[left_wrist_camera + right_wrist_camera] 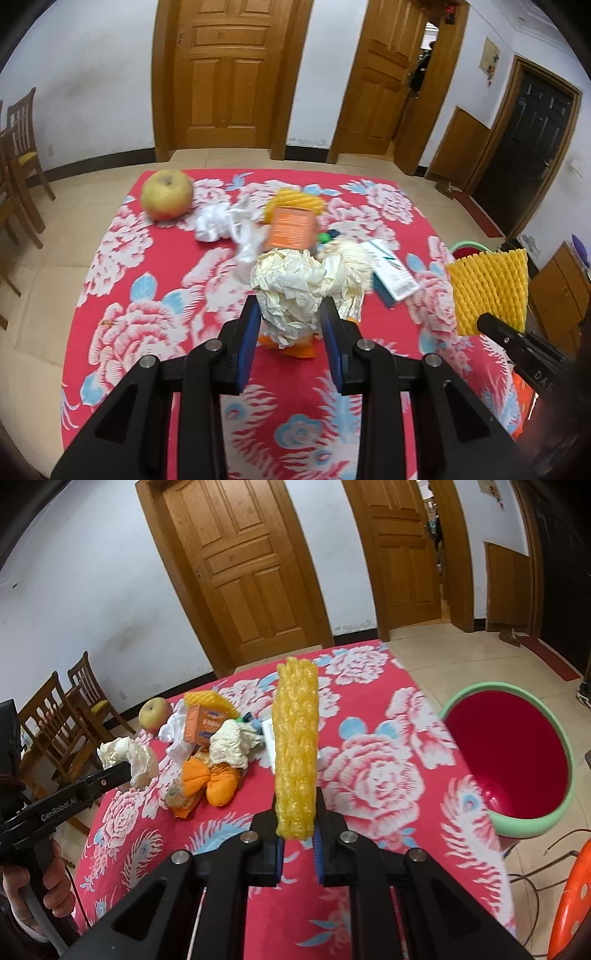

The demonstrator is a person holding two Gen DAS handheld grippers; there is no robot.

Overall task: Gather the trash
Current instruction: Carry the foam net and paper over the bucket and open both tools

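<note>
My left gripper [290, 314] is shut on a crumpled cream paper ball [295, 291] and holds it above the red flowered tablecloth [147, 332]; it also shows in the right wrist view [127, 760]. My right gripper [297, 812] is shut on a yellow foam fruit net [295, 746], held upright over the table; the net also shows in the left wrist view [489, 290]. A trash pile lies mid-table: an orange carton [201, 725], another crumpled paper [234, 744], orange peel [210, 782], white tissue [214, 223] and a second yellow net [299, 199].
A green-rimmed bin with a red inside [513, 753] stands on the floor right of the table. An apple [167, 194] sits at the table's far left corner. A white-and-teal box [391, 275] lies by the pile. Wooden chairs [62, 720] stand left; an orange stool [572, 897] at right.
</note>
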